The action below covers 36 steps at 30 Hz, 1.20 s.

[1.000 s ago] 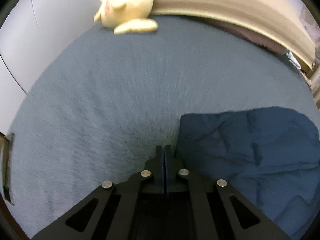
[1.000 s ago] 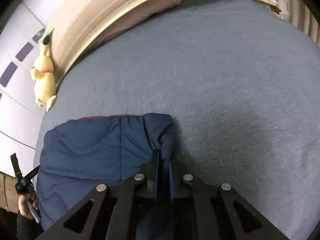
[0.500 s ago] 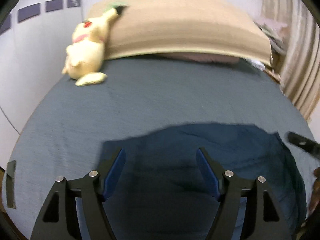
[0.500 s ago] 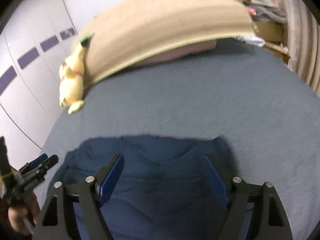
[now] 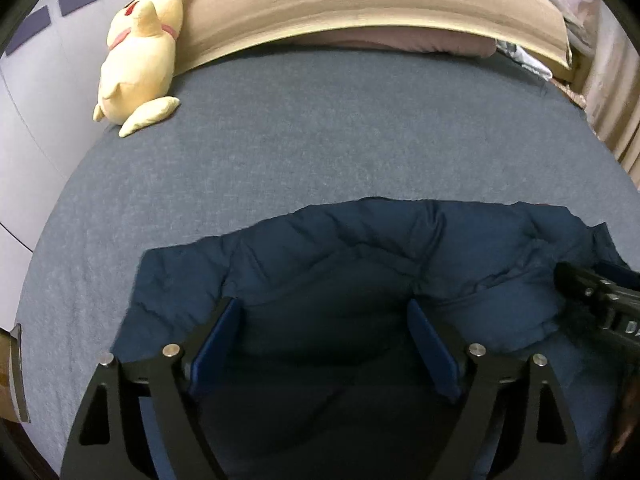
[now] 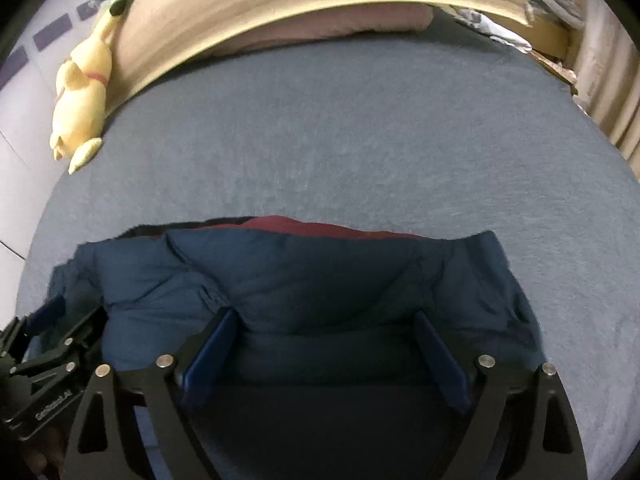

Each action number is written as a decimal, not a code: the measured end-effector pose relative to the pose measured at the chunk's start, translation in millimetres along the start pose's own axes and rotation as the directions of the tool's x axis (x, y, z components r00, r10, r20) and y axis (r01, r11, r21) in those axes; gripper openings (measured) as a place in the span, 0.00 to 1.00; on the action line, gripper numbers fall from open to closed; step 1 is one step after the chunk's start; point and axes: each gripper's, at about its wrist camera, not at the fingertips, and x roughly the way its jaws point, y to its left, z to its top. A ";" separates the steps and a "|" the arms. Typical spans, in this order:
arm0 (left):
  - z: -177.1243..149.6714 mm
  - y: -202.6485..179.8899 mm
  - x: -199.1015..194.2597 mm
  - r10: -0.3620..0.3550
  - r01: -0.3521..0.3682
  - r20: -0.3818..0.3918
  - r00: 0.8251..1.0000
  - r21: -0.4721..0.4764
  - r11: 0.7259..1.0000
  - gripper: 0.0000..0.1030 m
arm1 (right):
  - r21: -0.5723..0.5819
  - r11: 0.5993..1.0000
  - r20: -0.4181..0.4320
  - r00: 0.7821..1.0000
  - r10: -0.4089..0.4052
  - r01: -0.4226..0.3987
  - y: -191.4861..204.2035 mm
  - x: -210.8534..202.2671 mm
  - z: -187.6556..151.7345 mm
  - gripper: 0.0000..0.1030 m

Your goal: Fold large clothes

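Note:
A dark blue padded jacket [image 5: 360, 256] lies folded on the grey bed [image 5: 320, 140], with a strip of red lining [image 6: 296, 224] showing along its far edge. My left gripper [image 5: 322, 310] hovers over the jacket's left part, its jaws wide and still opening, with nothing pinched between the blue pads [image 5: 216, 340]. My right gripper [image 6: 324, 322] hovers over the jacket's right part, jaws likewise spreading, and the cloth lies loose below them. Each gripper shows at the edge of the other's view: the right gripper [image 5: 600, 300] and the left gripper [image 6: 48, 344].
A yellow plush toy [image 5: 138, 60] leans at the bed's far left against a tan headboard cushion [image 5: 360, 4]. A brownish pillow [image 5: 400, 42] lies under it. White cupboard doors [image 5: 36, 92] stand at the left, curtains [image 5: 616, 92] at the right. Grey sheet spreads beyond the jacket.
Both grippers were shut on the jacket's edge a second ago. They have let go, spread their jaws wide and drawn back toward the near side, so more of the jacket shows.

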 end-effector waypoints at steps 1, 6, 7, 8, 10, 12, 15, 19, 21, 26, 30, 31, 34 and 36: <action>-1.8 4.8 -9.0 0.016 -0.016 0.005 1.000 -0.003 1.000 0.84 | 0.005 1.000 0.026 1.000 0.007 -0.007 -4.4 -14.7 -4.3 0.88; -32.6 18.0 -63.5 0.006 -0.005 0.088 0.996 -0.022 1.000 0.84 | -0.003 0.998 0.179 0.982 0.067 -0.068 -15.1 -100.5 -55.1 0.89; -44.3 19.6 -77.0 0.005 -0.002 0.104 0.995 -0.031 1.000 0.84 | -0.005 0.997 0.198 0.978 0.072 -0.072 -15.2 -111.7 -67.7 0.89; -52.5 19.6 -84.0 0.001 0.003 0.113 0.994 -0.034 0.999 0.84 | -0.009 0.997 0.218 0.973 0.078 -0.078 -14.5 -125.5 -88.0 0.89; -73.1 21.2 -102.3 -0.007 0.013 0.138 0.990 -0.042 0.999 0.84 | -0.030 0.996 0.229 0.969 0.094 -0.089 -8.5 -138.1 -120.5 0.89; -99.3 20.5 -118.6 0.002 0.003 0.159 0.987 -0.034 0.999 0.84 | -0.037 0.996 0.244 0.966 0.088 -0.081 -9.1 -148.1 -143.7 0.89; -131.1 23.7 -129.8 0.015 -0.007 0.175 0.984 -0.041 0.999 0.84 | -0.036 0.998 0.272 0.960 0.068 -0.060 -8.5 -153.2 -187.8 0.89; -159.0 26.8 -127.2 0.020 -0.013 0.156 0.988 -0.047 0.999 0.84 | -0.037 0.999 0.288 0.957 0.034 -0.025 -4.8 -143.2 -207.9 0.89; -165.9 27.7 -125.1 0.026 -0.017 0.152 0.988 -0.057 0.998 0.84 | -0.041 0.999 0.285 0.959 -0.002 0.014 -3.9 -135.0 -212.9 0.89; -179.9 34.6 -99.2 0.013 -0.003 0.127 0.992 -0.080 0.997 0.85 | -0.024 1.000 0.253 0.967 0.013 -0.007 -13.6 -113.1 -217.3 0.92; -188.4 35.0 -84.0 0.010 -0.001 0.147 0.989 -0.060 0.998 0.88 | -0.031 1.000 0.250 0.968 0.014 -0.007 -16.4 -100.5 -224.1 0.93; -190.9 34.0 -82.3 0.011 -0.004 0.154 0.988 -0.050 0.999 0.89 | -0.037 0.999 0.253 0.967 0.006 0.003 -15.2 -98.5 -225.3 0.94; -189.4 35.4 -83.8 0.008 0.000 0.147 0.989 -0.055 0.999 0.89 | -0.036 0.999 0.244 0.970 0.001 0.009 -15.2 -96.8 -224.2 0.94; -187.3 37.6 -94.1 0.016 -0.007 0.140 0.990 -0.066 0.998 0.88 | -0.027 1.000 0.229 0.974 -0.002 0.009 -15.8 -104.5 -222.0 0.93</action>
